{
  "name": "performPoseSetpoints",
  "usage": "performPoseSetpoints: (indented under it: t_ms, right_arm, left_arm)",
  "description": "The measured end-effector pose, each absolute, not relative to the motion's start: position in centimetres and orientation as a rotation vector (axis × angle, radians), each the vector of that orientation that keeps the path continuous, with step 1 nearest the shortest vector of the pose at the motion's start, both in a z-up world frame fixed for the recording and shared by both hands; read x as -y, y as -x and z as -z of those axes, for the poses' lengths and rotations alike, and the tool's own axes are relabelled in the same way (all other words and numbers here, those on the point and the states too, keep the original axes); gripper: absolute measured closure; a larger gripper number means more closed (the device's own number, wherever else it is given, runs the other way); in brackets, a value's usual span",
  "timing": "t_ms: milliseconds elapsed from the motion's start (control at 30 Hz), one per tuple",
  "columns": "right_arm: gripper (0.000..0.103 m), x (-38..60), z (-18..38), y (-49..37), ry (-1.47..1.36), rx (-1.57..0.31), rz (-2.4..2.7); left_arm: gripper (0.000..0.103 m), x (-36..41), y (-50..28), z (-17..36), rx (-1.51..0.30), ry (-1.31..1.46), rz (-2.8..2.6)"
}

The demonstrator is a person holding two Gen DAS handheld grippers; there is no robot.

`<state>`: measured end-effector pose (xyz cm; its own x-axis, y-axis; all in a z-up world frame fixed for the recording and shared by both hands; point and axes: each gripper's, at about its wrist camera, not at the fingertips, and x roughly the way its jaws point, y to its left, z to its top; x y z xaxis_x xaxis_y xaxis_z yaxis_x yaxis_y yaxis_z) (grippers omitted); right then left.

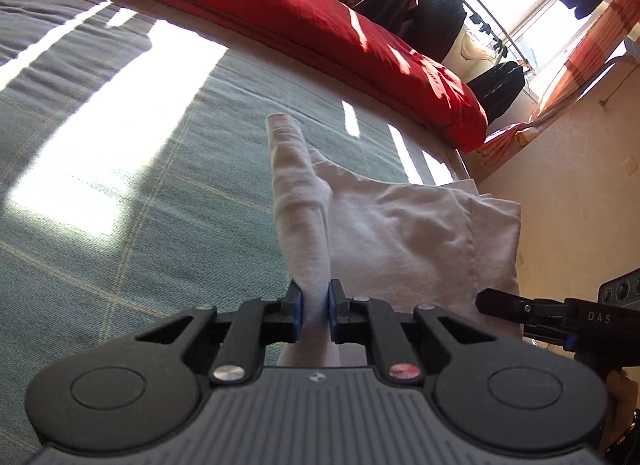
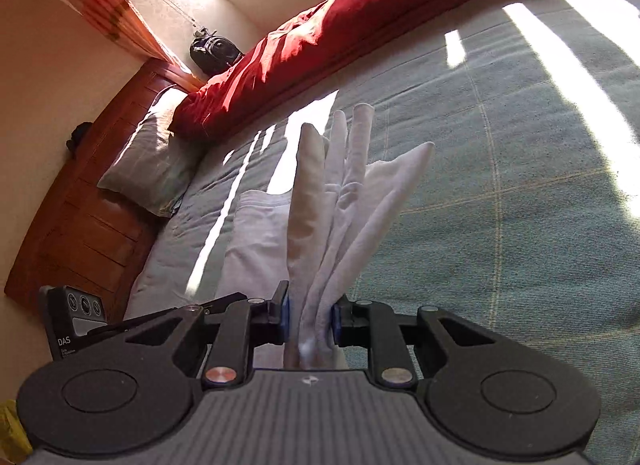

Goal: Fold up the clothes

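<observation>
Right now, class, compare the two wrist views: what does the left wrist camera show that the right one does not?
Only the left wrist view shows a clothes rack hung with dark clothes by the window, and a hand at the lower right edge.

Only the right wrist view shows a pillow, a wooden headboard and a black backpack.

Both show the white garment lying on the green bedspread, the red duvet, and both grippers: left gripper and right gripper, each shut on a bunched fold.

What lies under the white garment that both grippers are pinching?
Under the white garment is the green plaid bedspread, showing on all open sides. Both the left gripper and right gripper have jaws shut on it. Anything directly beneath the cloth is covered.
</observation>
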<state>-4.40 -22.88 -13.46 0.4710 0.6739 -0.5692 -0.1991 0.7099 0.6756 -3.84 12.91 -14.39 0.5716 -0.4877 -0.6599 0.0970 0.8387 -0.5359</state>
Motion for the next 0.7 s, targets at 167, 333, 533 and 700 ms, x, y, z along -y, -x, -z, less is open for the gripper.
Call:
performPoseSetpoints:
  t_ms: [167,333,533,700]
  right_arm:
    - [0.080,15.8,12.8,2.8,-0.554,-0.948,-0.642]
    - [0.080,8.2,12.3,1.9,-0.517,-0.967,-0.704]
    - [0.079,-0.5,12.3,1.1,-0.469,-0.989,-0.763]
    - [0.079,-7.1,13.2,0.6,-0.456,-1.003,-0.805]
  left_arm:
    - [0.093,-19.2,4.4,13.8,-0.875,0.492,0.278]
    - [0.093,-25.4,5.0,13.8,-0.856,0.526,0.199]
    - [0.093,-32.9,5.4,13.9,-0.836,0.545,0.115]
    - [0.093,-38.7,5.5,14.6,-0.819,0.559,0.048]
